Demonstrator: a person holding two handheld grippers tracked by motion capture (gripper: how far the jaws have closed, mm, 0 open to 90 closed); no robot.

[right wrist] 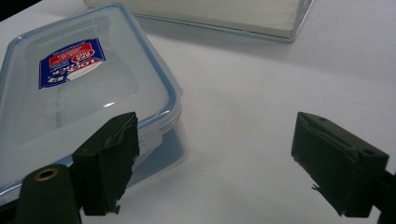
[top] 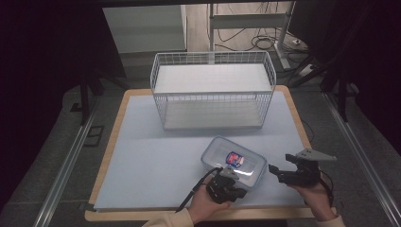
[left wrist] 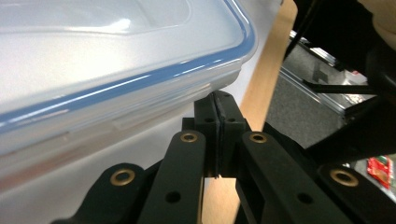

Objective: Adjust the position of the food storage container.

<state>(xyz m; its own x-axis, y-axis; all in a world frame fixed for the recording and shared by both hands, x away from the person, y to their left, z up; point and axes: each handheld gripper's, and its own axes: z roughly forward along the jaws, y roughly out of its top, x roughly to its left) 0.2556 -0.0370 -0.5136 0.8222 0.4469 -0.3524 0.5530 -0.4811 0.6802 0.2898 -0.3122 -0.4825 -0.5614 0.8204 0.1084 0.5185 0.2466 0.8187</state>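
1. Left gripper: held at the near edge of the table. In the left gripper view its jaws are pressed flat together, tips touching the near corner of the container just under the blue-edged lid; nothing can be seen between them.
2. Right gripper: jaws spread wide and empty, level with the container's right-hand end. In the right gripper view one jaw lies just in front of the lid corner and the other stands well apart over bare tabletop.
3. Container: a clear, lidded plastic box lying flat just ahead of both grippers, between them and the basket.
4. Label: a blue, red and white sticker on the lid; its print is too blurred to read with confidence.
5. Wire basket: white, empty, standing well beyond the container at the far side of the table.
6. Step in hand, as judged: steadying the container and lining up a grasp. The next move likely calls for shifting the right gripper to straddle the container's end wall, then narrowing the jaws onto it.
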